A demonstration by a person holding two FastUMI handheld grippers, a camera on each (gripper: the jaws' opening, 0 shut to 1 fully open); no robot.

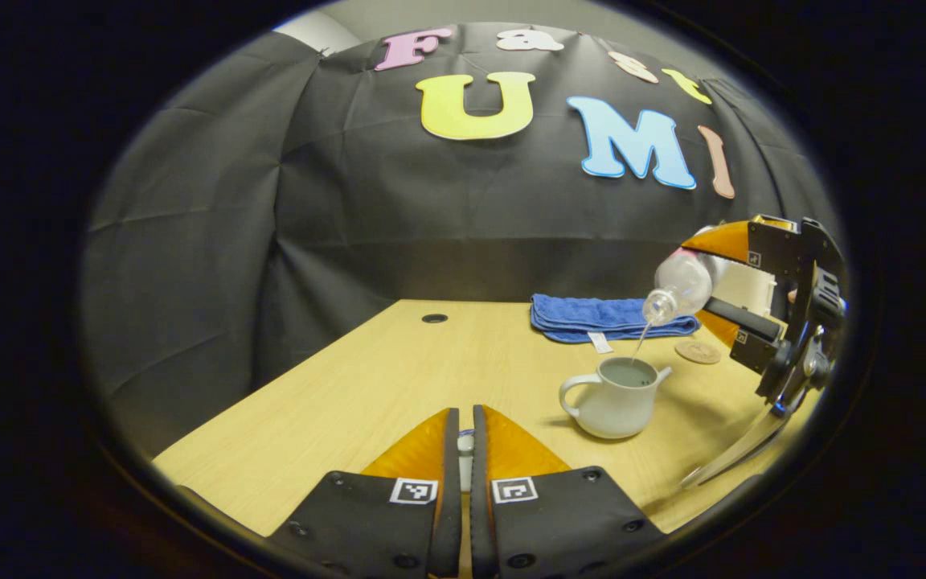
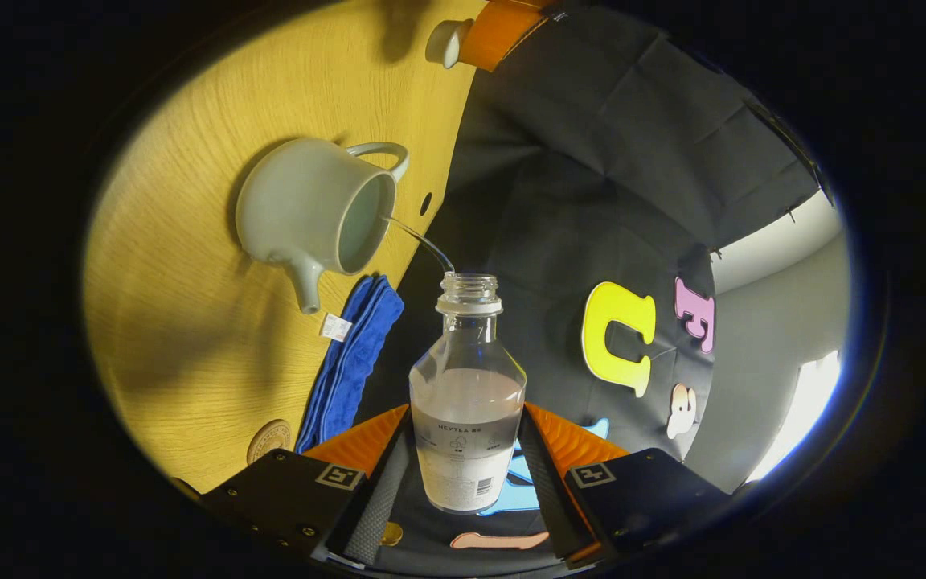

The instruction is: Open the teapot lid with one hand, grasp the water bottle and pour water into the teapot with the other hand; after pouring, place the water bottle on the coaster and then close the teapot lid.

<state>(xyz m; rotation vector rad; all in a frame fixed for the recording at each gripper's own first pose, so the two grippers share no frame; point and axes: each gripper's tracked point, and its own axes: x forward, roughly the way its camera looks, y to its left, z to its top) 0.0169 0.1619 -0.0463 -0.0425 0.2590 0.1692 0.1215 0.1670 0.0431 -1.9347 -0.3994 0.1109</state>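
Note:
The pale teapot (image 1: 616,398) stands open on the wooden table (image 1: 366,378), with water inside. My left gripper (image 1: 465,414) is shut on the small white lid (image 1: 465,444), held low over the table to the left of the pot. My right gripper (image 1: 712,281) is shut on the clear water bottle (image 1: 676,285), tilted neck-down above the pot. A thin stream runs from its mouth into the pot. In the right gripper view the bottle (image 2: 467,402) sits between my fingers, the teapot (image 2: 318,205) lies beyond its mouth, and the lid (image 2: 447,40) shows far off.
A round brown coaster (image 1: 698,351) lies just behind the teapot, under the bottle hand, and also appears as the coaster (image 2: 270,438) in the right gripper view. A folded blue towel (image 1: 608,315) rests at the table's back edge. A cable hole (image 1: 434,318) sits back left.

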